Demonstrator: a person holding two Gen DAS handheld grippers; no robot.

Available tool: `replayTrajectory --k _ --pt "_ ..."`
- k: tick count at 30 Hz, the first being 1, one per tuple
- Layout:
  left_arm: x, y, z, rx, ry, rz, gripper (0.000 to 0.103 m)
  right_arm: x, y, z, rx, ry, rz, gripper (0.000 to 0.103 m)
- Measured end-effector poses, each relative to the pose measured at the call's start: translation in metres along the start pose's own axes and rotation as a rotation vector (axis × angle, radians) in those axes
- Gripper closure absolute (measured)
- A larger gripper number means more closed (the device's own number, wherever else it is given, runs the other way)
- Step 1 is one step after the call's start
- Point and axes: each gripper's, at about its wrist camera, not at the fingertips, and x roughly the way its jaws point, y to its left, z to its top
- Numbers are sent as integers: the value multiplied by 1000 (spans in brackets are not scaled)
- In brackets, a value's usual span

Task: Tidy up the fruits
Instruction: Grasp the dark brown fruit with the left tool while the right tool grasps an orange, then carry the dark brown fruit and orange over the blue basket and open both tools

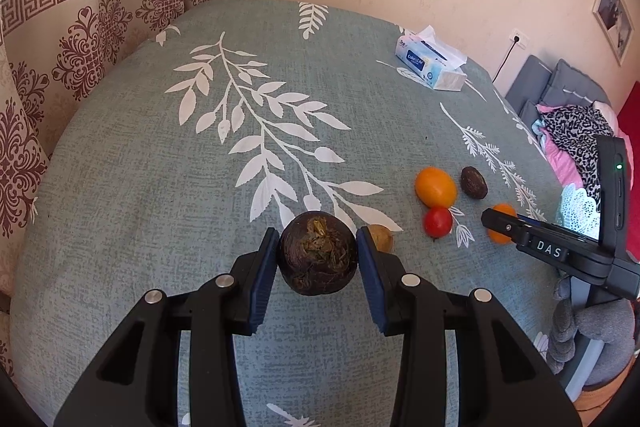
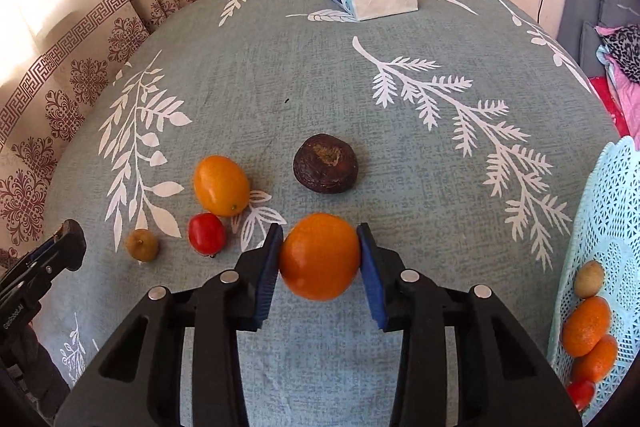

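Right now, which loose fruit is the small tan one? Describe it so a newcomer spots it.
On the green leaf-print tablecloth, find the loose cluster left of the right gripper: a yellow-orange oval fruit with a red tomato below it. The small tan fruit sits left of the tomato, the smallest and dullest there, with a tiny stem nub.

I was working in a home bedroom, patterned curtains (image 1: 80, 39), leaf-print tablecloth (image 1: 200, 187), tissue pack (image 1: 432, 61), framed picture (image 1: 614, 15), clothes (image 1: 576, 131) heaped on a bed.
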Motion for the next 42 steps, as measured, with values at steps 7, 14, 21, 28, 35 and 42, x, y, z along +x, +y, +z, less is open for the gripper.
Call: replayTrajectory --k 7,14,21,28,35,42 --pt "-3 -7 -3 18 -3 -12 63 -42 -7 -4 0 -74 20 64" --pt "-1 -16 -8 35 12 -29 63 -83 -31 -14 24 -141 15 64" --pt "2 -26 -13 52 31 -47 63 -113 -69 -31 85 -195 -20 64" --pt "1 -39 -17 78 37 -61 63 -132 -111 -53 156 -213 -61 64" --pt "1 -51 -19 103 47 -68 63 -143 -145 -76 233 -224 -96 64" --pt "-1 -64 -20 133 48 -78 63 -148 -168 -90 283 -226 -128 64"
